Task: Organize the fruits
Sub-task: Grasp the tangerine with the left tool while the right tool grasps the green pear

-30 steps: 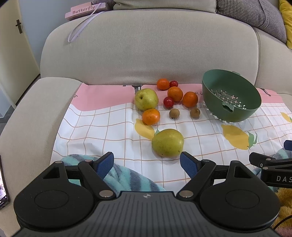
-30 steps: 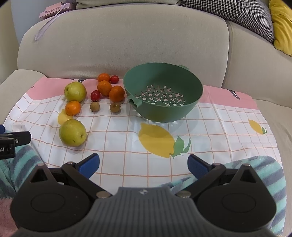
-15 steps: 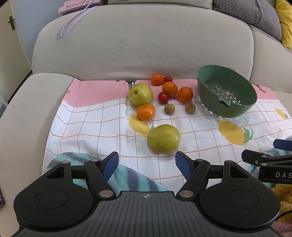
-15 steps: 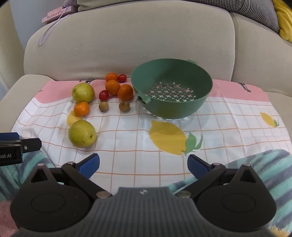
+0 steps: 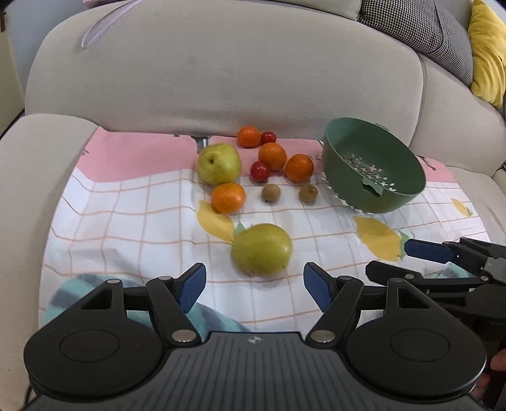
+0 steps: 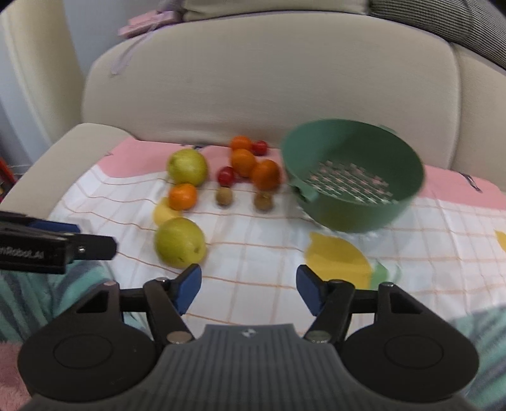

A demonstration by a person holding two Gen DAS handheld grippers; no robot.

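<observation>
beige sofa (image 5: 221, 72) carrying checked cloth (image 5: 132, 221), green colander (image 5: 373, 164) sitting near cloth's far right edge, left gripper (image 5: 254, 286) gaping empty, right gripper (image 6: 248, 289) narrowing, nothing between.

Beige sofa (image 5: 221, 79), rounded backrest, armrest (image 5: 28, 177) at left. Checked cloth (image 5: 142, 221) spread on the seat: white with orange grid lines, pink band along the back edge, yellow lemon prints (image 5: 378, 237). Teal striped fleece blanket (image 5: 95, 284) at the cloth's near edge. Houndstooth cushion (image 5: 420, 28) on top of the backrest at right, yellow cushion (image 5: 488, 47) beside it. Pink box (image 6: 148, 22) with lilac ribbon (image 5: 104, 22) on the backrest top, left; lettering blurred.
</observation>
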